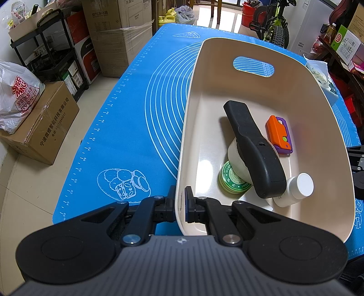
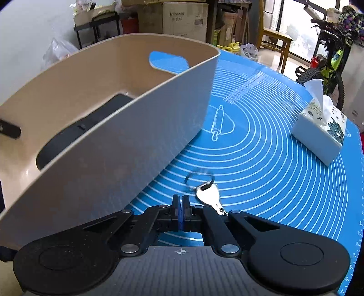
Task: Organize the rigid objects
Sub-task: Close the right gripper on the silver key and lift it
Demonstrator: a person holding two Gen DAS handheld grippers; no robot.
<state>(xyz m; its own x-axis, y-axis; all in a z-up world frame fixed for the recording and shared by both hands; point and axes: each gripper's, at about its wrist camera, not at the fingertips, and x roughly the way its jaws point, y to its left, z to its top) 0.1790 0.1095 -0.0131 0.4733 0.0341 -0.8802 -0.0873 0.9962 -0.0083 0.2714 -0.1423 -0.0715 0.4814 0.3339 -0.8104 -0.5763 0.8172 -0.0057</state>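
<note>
A cream plastic bin (image 1: 302, 91) stands on the blue mat (image 1: 127, 127). In it lie a black handle-shaped device (image 1: 254, 148), an orange and purple toy (image 1: 279, 134), a green tin (image 1: 232, 182), a white tape roll (image 1: 236, 157) and a white bottle (image 1: 295, 189). My left gripper (image 1: 180, 200) is shut on the bin's near left wall. In the right wrist view the bin (image 2: 113, 145) fills the left. My right gripper (image 2: 181, 205) is shut and empty. A silver key on a ring (image 2: 208, 193) lies on the mat just right of its fingertips.
A tissue box (image 2: 318, 134) stands on the mat's far right. Cardboard boxes (image 1: 45, 127), a black rack (image 1: 52, 52) and bags line the floor to the left. A bicycle (image 1: 273, 20) and a wooden chair (image 2: 275, 45) stand beyond the table.
</note>
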